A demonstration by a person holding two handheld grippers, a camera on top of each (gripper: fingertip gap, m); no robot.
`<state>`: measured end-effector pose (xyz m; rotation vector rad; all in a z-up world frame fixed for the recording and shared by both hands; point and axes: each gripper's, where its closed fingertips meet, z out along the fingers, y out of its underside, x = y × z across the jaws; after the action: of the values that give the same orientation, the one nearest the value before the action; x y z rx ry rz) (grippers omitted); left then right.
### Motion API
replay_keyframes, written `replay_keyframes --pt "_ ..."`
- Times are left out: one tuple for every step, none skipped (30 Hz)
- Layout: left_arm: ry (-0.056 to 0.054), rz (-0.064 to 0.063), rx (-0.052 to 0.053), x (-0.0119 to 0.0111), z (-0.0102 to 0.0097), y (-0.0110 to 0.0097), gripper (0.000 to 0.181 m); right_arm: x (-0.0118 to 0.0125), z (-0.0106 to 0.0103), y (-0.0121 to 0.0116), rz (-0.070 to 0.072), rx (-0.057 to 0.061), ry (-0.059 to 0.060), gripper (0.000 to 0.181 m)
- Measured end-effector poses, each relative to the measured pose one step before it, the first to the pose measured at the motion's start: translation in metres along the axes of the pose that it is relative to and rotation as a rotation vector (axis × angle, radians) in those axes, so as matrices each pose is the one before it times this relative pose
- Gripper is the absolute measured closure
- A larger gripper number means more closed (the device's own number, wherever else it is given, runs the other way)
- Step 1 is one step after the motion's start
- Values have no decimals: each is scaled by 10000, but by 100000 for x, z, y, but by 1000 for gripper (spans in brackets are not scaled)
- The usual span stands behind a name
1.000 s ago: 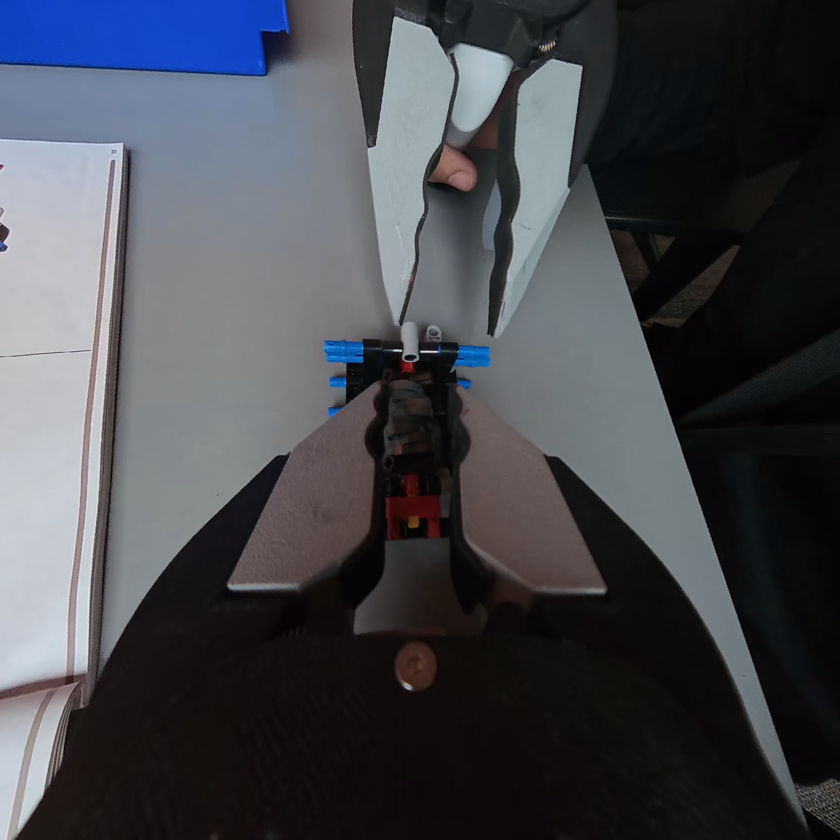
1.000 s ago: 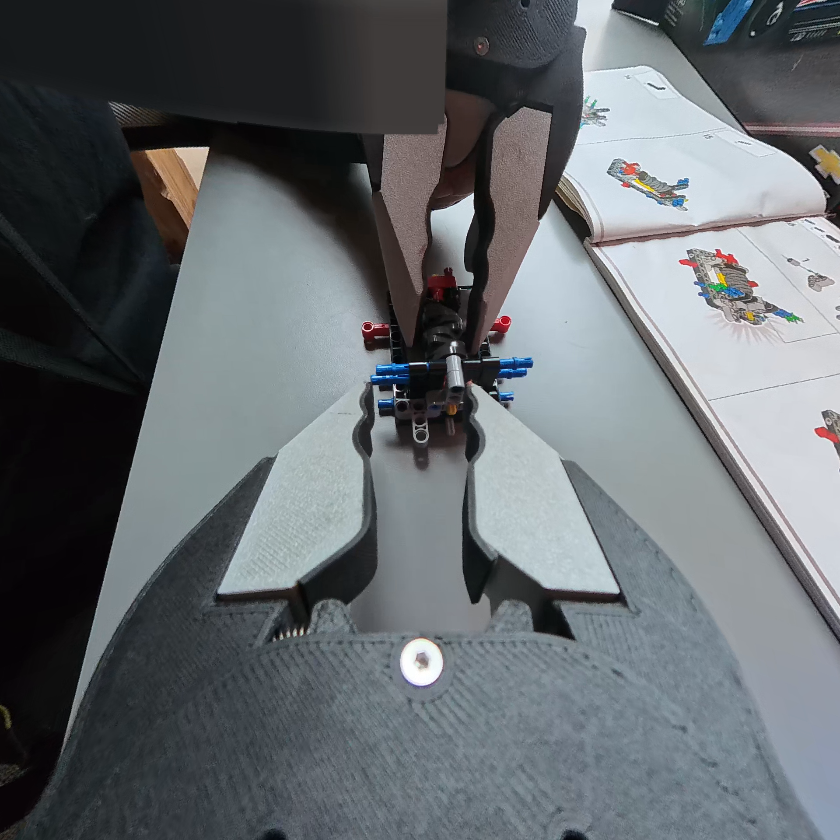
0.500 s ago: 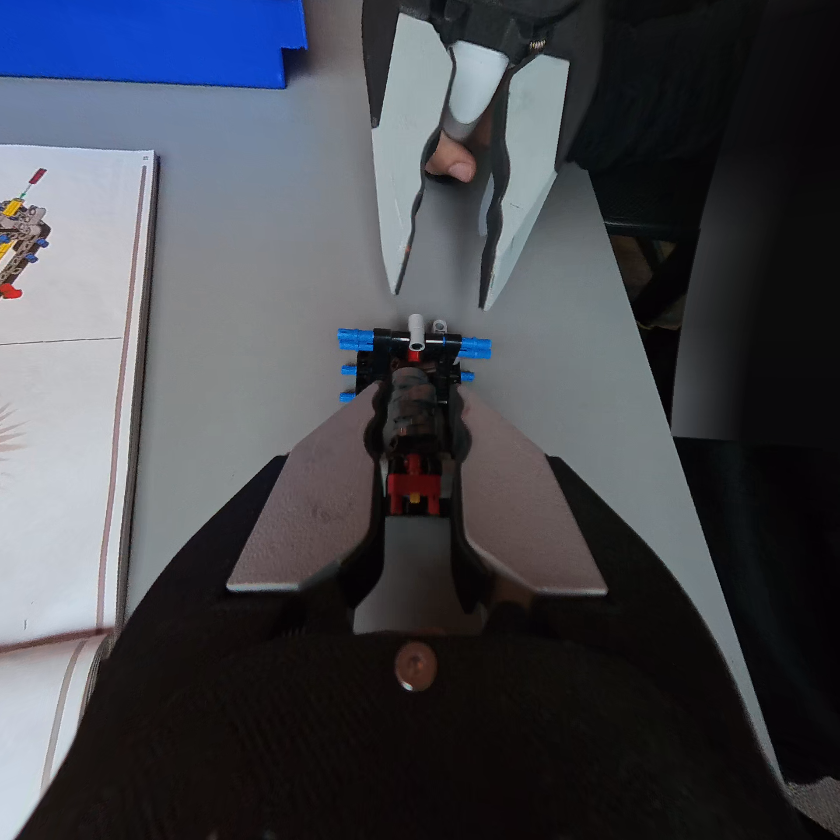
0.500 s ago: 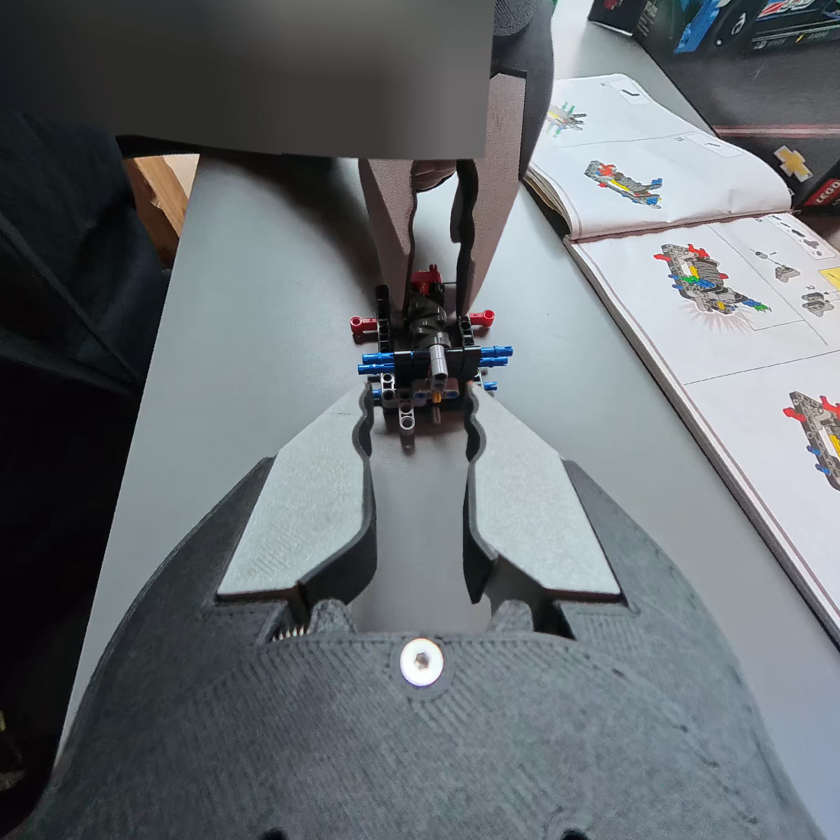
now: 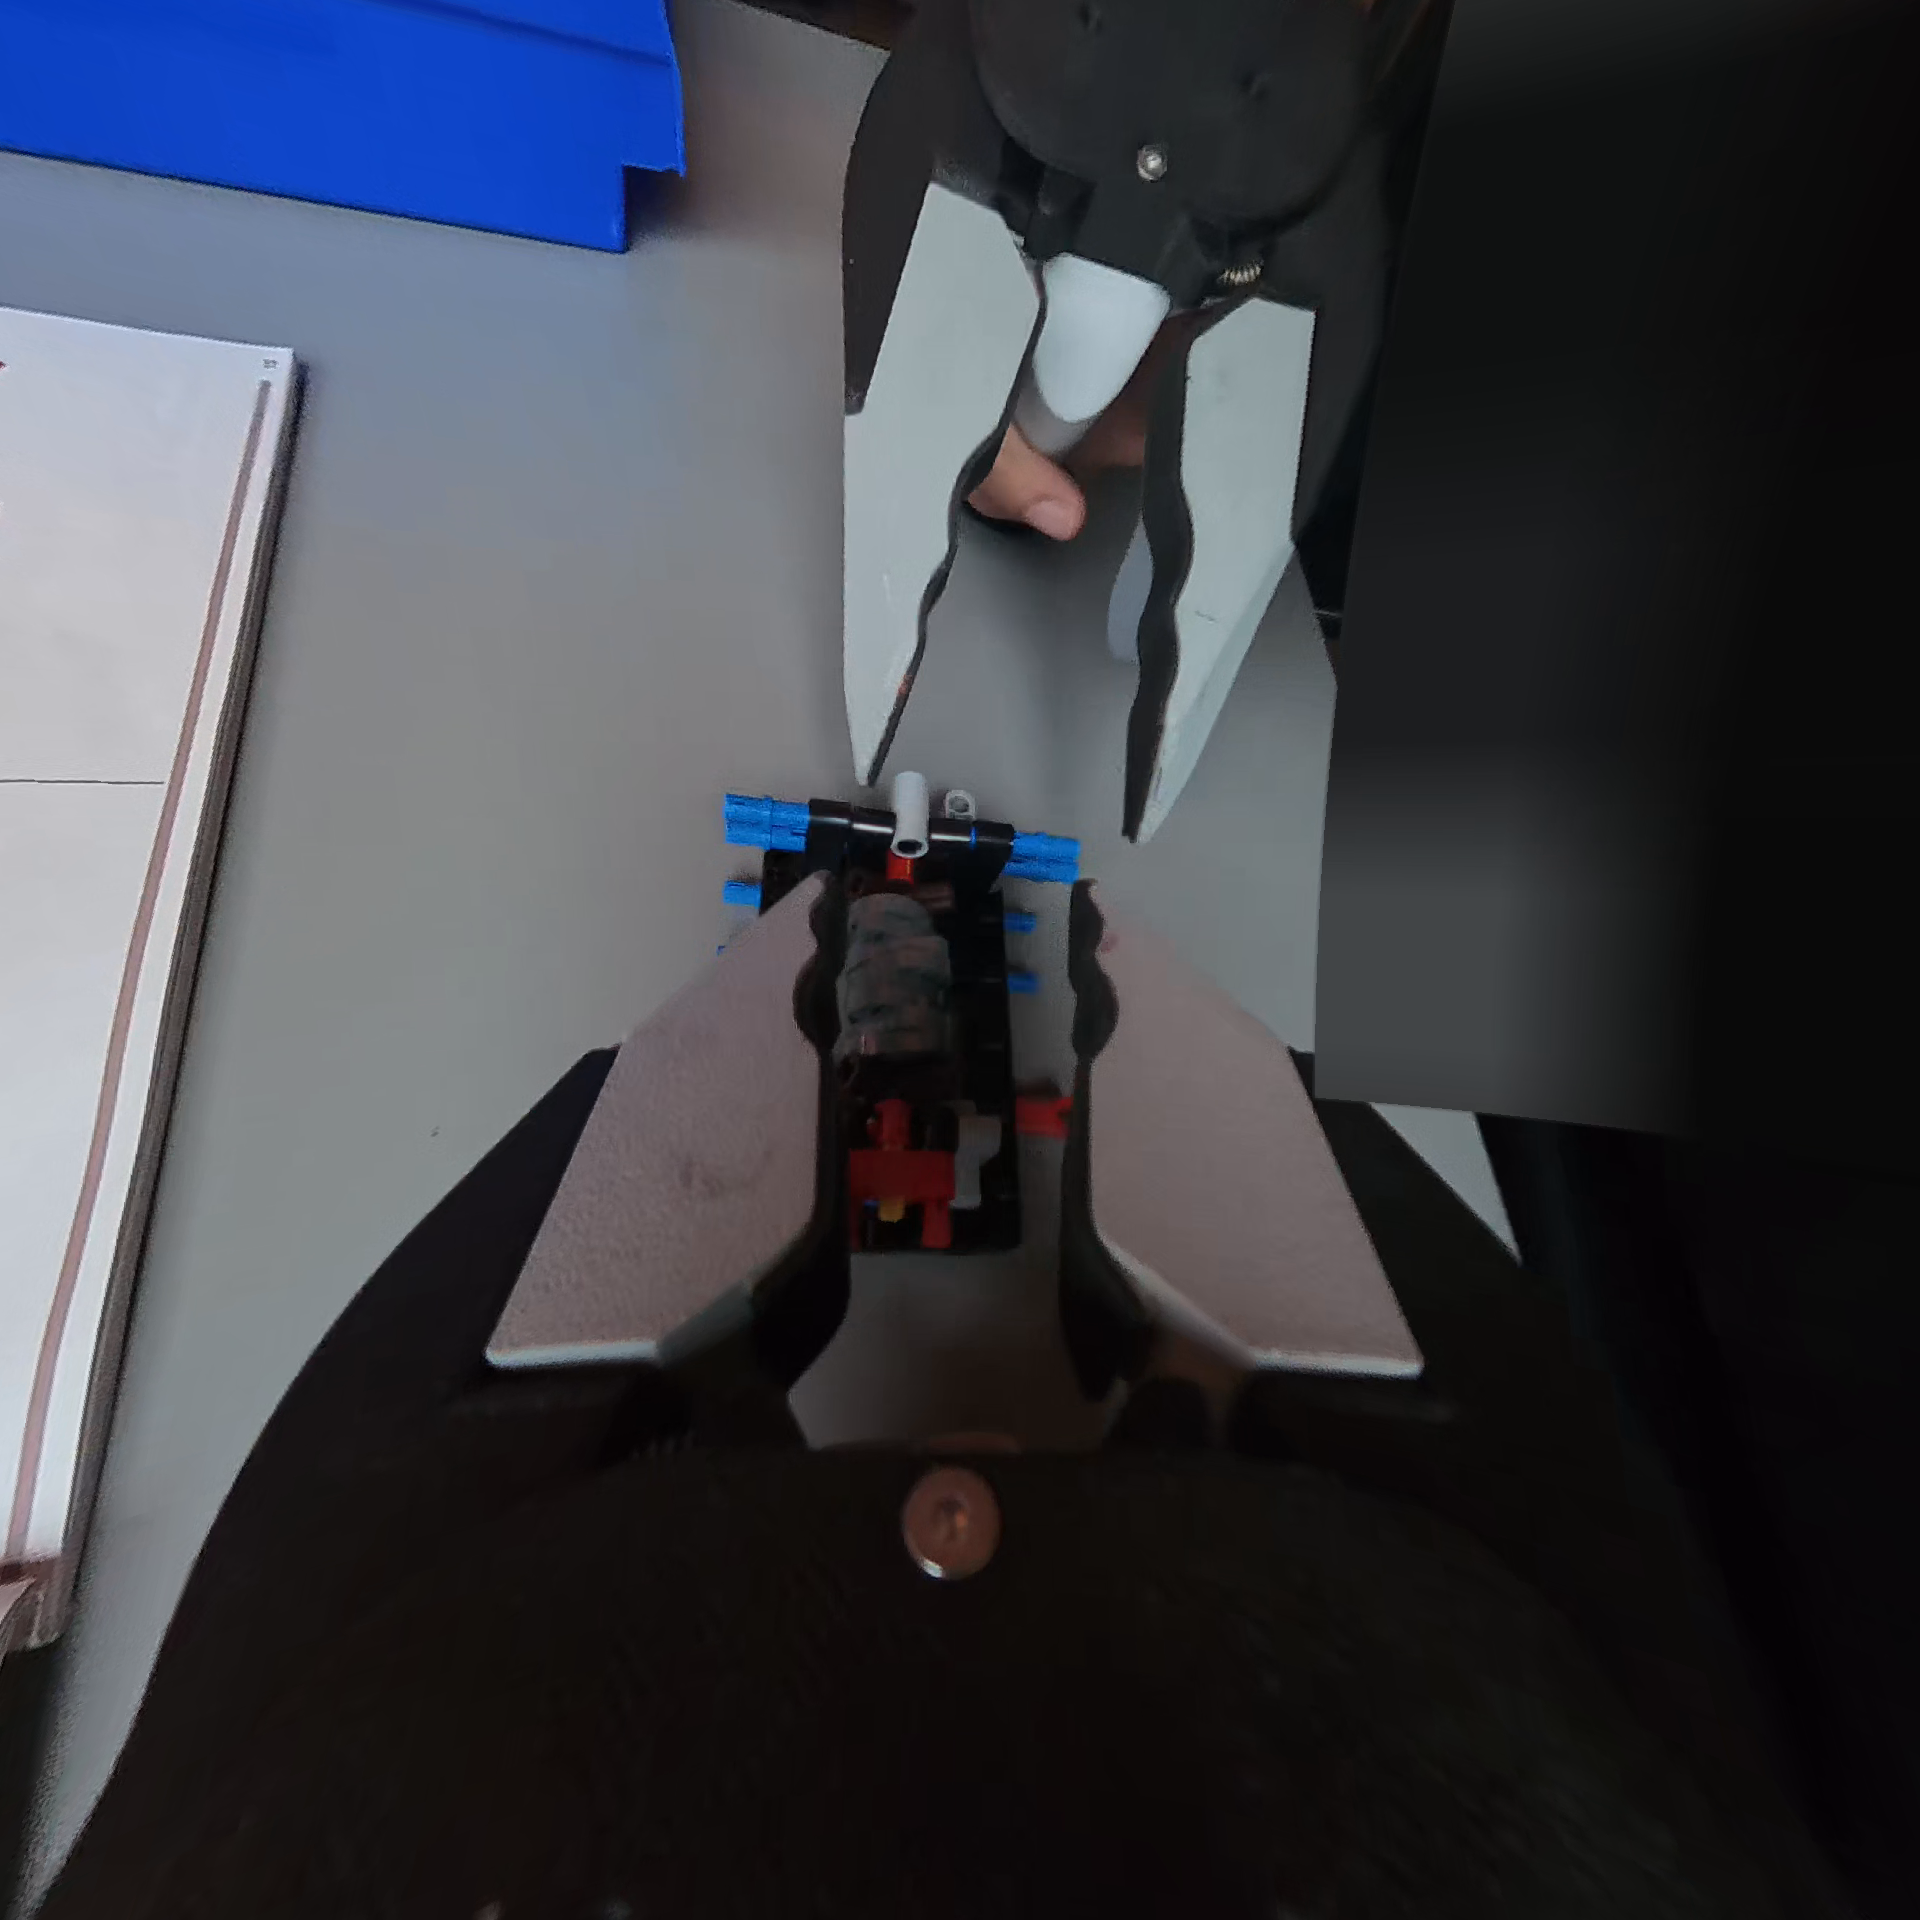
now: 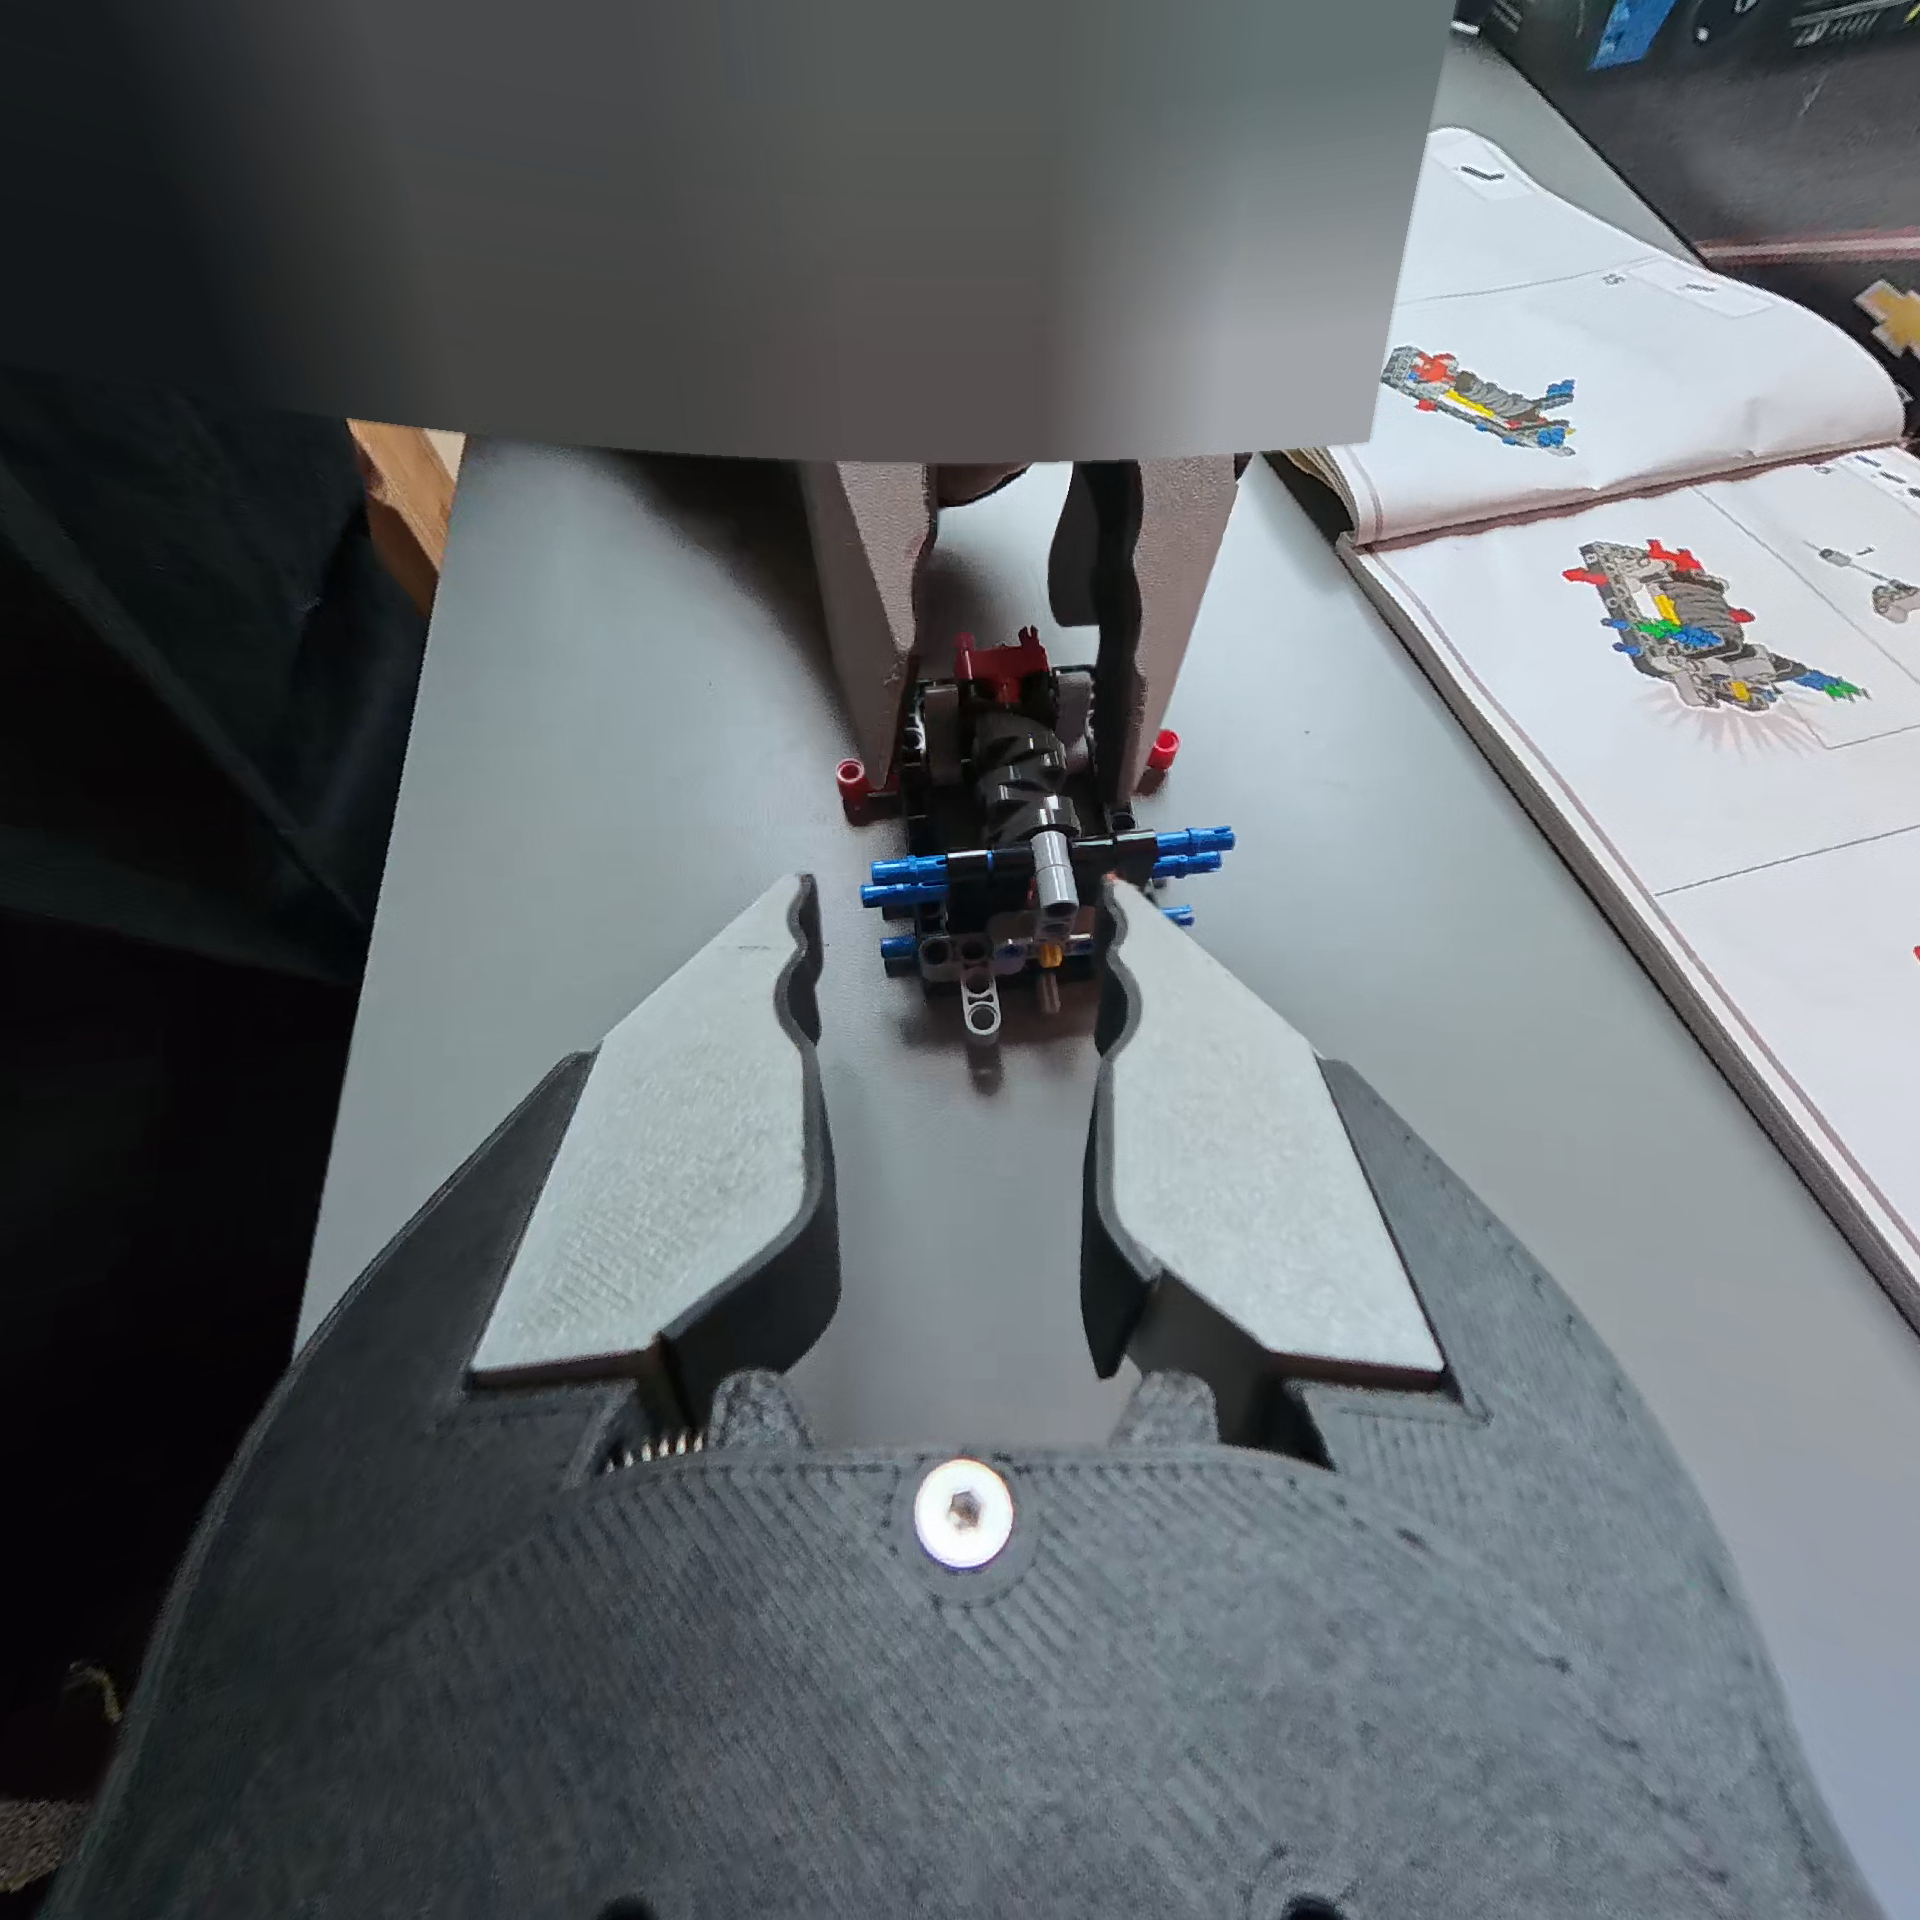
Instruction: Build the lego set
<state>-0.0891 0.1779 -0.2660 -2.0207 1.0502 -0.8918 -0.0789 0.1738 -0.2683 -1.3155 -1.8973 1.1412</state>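
Note:
The lego assembly (image 5: pixel 914 997) is a black frame with a dark grey gear, blue pins, red parts and a light grey tube. It rests on the grey table (image 5: pixel 520 623). My left gripper (image 5: pixel 951 888) is open and straddles it; the left finger is close against it and a gap shows at the right finger. My right gripper (image 6: pixel 961 899) is open and empty, its tips on either side of the blue-pin end of the assembly (image 6: pixel 997 790). The two grippers face each other: the right gripper shows in the left wrist view (image 5: pixel 1003 805), the left gripper in the right wrist view (image 6: pixel 1003 769).
An open instruction booklet (image 6: pixel 1662 727) lies beside the assembly, and shows in the left wrist view (image 5: pixel 104 831). A blue box (image 5: pixel 312 94) sits at the back. Dark boxes (image 6: pixel 1714 42) stand beyond the booklet. The table edge (image 5: pixel 1351 831) runs close by. A person's finger (image 5: pixel 1029 499) shows behind the right gripper. The tips of both grippers are at nearly the same place.
My left gripper's jaws have spread apart and let go of the assembly. My right gripper has come closer, its tips now around the blue-pin end.

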Motion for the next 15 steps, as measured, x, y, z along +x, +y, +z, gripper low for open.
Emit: replay_keyframes --pt "-317 111 -99 -277 168 51 137 99 126 136 27 -103 57 133" --pt "-240 143 -100 -152 170 76 135 80 70 87 0 -69 58 134" --pt "-107 129 -70 49 146 71 133 9 33 -14 -31 -3 26 134" --pt "-14 114 -51 202 130 48 132 -16 24 -57 -31 22 13 135" --pt "-4 95 -80 207 127 93 131 4 28 -37 -16 10 32 135" --pt "-37 108 -100 167 92 122 131 47 25 5 -9 -8 45 136" --pt "-119 113 -74 33 74 115 131 49 20 12 4 -13 30 137" --pt "-164 104 -24 -69 47 51 130 39 8 9 25 -2 9 137" --pt "-146 68 13 -87 24 -18 129 47 -3 -14 34 15 1 137" --pt "-64 40 5 -11 10 -35 130 51 -27 -55 29 36 9 137" --pt "-74 25 -16 -57 19 7 129 30 -40 -61 15 48 0 137" --pt "-112 35 -47 -152 -7 74 128 43 -41 -59 5 46 6 137" --pt "-43 25 -46 -107 -22 90 126 61 -40 -28 6 26 23 136" --pt "34 -26 -37 -25 -38 63 124 71 -30 4 14 11 15 135" --pt "40 -46 27 -24 -53 -33 123 41 -11 7 40 9 -20 134"
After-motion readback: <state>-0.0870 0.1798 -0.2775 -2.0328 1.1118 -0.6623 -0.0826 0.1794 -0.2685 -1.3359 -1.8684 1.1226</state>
